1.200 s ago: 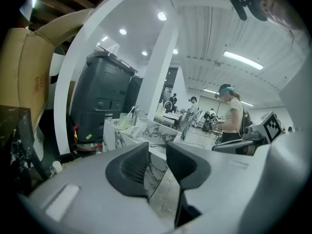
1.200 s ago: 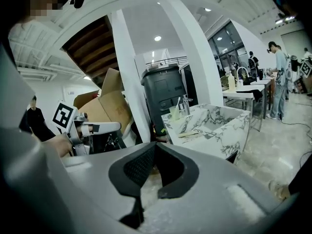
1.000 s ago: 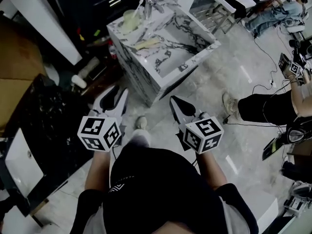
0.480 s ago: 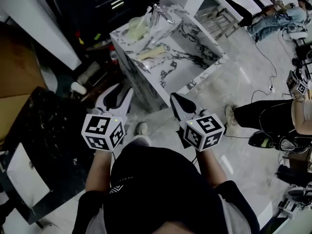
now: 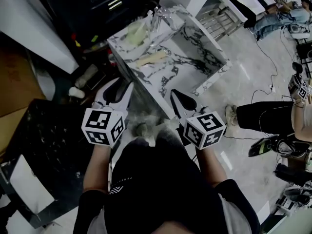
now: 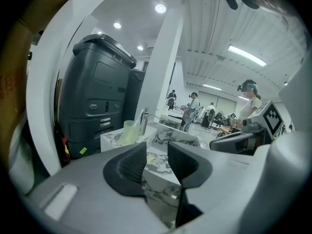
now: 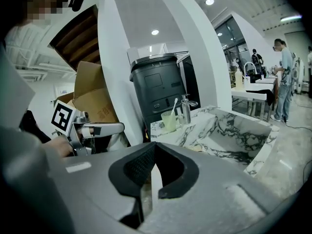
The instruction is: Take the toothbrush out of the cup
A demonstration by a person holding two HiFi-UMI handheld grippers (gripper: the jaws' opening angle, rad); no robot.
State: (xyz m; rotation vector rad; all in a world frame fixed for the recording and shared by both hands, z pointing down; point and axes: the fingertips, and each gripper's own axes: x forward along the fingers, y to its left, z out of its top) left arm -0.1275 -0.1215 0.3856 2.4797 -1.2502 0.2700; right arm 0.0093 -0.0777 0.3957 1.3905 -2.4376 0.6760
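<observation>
On the back left corner of the white marble sink unit [image 5: 195, 89] stands a pale green cup [image 5: 136, 31] with a white toothbrush [image 5: 147, 17] leaning in it, next to a chrome tap [image 5: 159, 17]. The right gripper view shows the cup [image 7: 169, 121] with the toothbrush [image 7: 174, 105] sticking up out of it; the left gripper view shows the cup [image 6: 129, 132] too. Both grippers are held short of the sink's near side. My left gripper [image 5: 122, 85] is open and empty. My right gripper [image 5: 174, 92] is shut and empty, its tips [image 7: 155, 143] touching.
A pale flat item [image 5: 152, 58] lies on the counter in front of the cup. A dark grey bin [image 6: 97, 96] stands behind the sink. A black marble slab [image 5: 48, 130] and cardboard box [image 5: 14, 77] are at left. A seated person's legs [image 5: 263, 113] and cables are at right.
Both grippers have moved forward toward the sink unit, which now sits closer in the head view. The left jaws stand slightly wider than a second ago.
</observation>
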